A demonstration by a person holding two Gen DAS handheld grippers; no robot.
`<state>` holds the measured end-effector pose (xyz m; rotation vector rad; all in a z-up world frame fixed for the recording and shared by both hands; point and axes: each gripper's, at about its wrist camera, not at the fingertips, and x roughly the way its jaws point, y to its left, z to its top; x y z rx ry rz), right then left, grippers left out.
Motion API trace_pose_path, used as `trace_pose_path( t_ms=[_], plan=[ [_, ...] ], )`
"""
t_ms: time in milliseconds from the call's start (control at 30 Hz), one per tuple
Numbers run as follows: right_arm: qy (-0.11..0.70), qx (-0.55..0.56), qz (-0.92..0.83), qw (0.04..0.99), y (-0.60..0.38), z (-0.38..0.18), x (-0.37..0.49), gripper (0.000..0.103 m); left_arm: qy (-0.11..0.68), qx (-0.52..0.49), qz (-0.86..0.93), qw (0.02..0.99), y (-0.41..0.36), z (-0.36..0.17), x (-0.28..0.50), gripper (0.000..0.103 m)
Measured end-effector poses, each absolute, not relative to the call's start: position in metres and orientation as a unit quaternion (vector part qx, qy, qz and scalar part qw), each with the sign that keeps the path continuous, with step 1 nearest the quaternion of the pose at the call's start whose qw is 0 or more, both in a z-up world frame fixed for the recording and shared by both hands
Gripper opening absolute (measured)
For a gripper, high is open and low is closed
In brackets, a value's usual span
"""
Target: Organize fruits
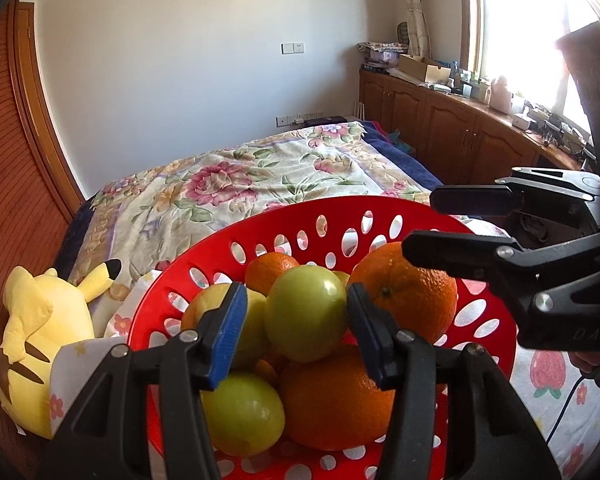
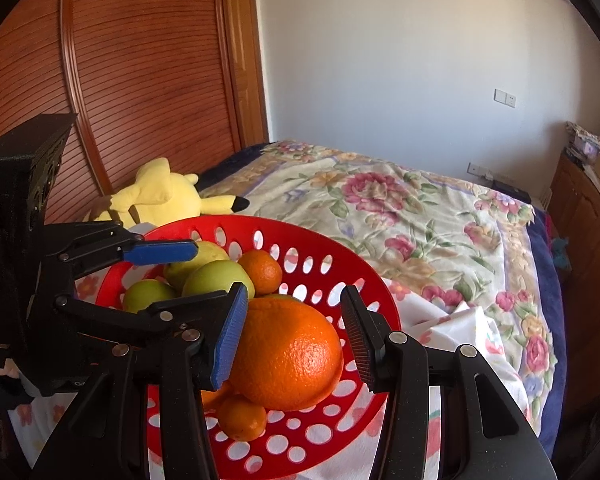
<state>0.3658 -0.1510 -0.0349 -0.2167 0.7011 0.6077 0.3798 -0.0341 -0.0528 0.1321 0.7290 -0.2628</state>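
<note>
left wrist view: red basket (image 1: 172, 276) on the bed (image 1: 260, 176), full of fruit. left hand-held gripper (image 1: 296, 312) half spread around the green apple (image 1: 306, 312), pads beside it, not clearly pressing. best to centre it before squeezing.

right wrist view: right hand-held gripper (image 2: 294, 332) half spread around the big orange (image 2: 288, 356); left pad touching, right pad apart.
</note>
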Motion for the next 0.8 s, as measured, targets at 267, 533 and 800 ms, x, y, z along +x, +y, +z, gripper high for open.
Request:
trace_pose_path(
  t_ms=[267, 533, 800],
  plan=[
    [0.328, -0.083, 0.267, 0.902, -0.163, -0.033, 0.345, 0.050, 0.327, 0.049, -0.130, 0.935, -0.028, -0.046, 0.353, 0.056],
    [0.304, -0.082, 0.253, 0.915, -0.158, -0.025, 0.310, 0.055, 0.297, 0.038, -0.116, 0.947, -0.014, -0.032, 0.317, 0.065],
    [0.278, -0.067, 0.231, 0.930, -0.157, -0.019, 0.276, 0.063, 0.264, 0.035, -0.099, 0.959, 0.000, -0.019, 0.281, 0.071]
  ],
)
